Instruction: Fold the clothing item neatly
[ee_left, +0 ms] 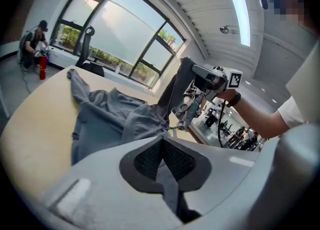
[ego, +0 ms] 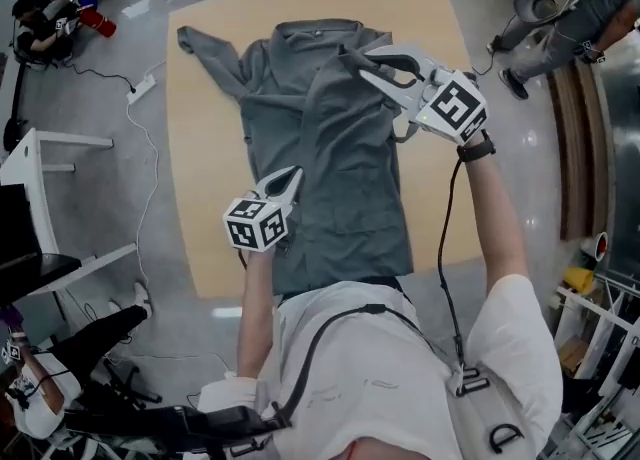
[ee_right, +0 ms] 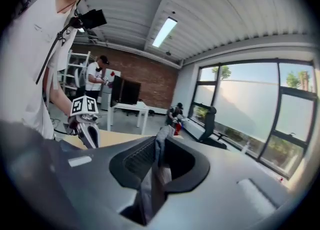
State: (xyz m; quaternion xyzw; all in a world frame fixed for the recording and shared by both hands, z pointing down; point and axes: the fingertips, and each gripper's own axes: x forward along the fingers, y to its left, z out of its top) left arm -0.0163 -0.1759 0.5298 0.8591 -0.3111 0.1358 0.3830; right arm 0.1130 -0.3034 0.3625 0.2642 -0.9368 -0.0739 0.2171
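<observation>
**Shirt half-way through its first side fold**

Grey polished floor surrounds a pale wooden table [ego: 200, 148] in the head view. A grey shirt [ego: 340, 178] lies flat on it, collar [ego: 318, 28] at the far edge and hem just in front of me. My right gripper [ego: 355, 60] holds the shirt's right sleeve and has it lifted over the chest. My left gripper [ego: 292, 178] sits low on the shirt's left side, near the hem. The left sleeve [ego: 210, 53] lies spread out towards the table's far left corner.

From the left gripper view, big windows [ee_left: 120, 29] fill the background. The jaws are fully closed, with a thin strip of grey cloth pinched between the pads. Wrinkles in the shirt run straight towards them. Beyond, the right gripper holds its sleeve up well clear of the table.

From the right gripper view, a brick wall and desks sit behind. These jaws are nearly closed, clamped on a thick fold of grey fabric that hangs down between them.

I judge the fold as barely started. The right side is in mid-air and not yet laid down. The left sleeve and the lengthwise fold are left to do.
</observation>
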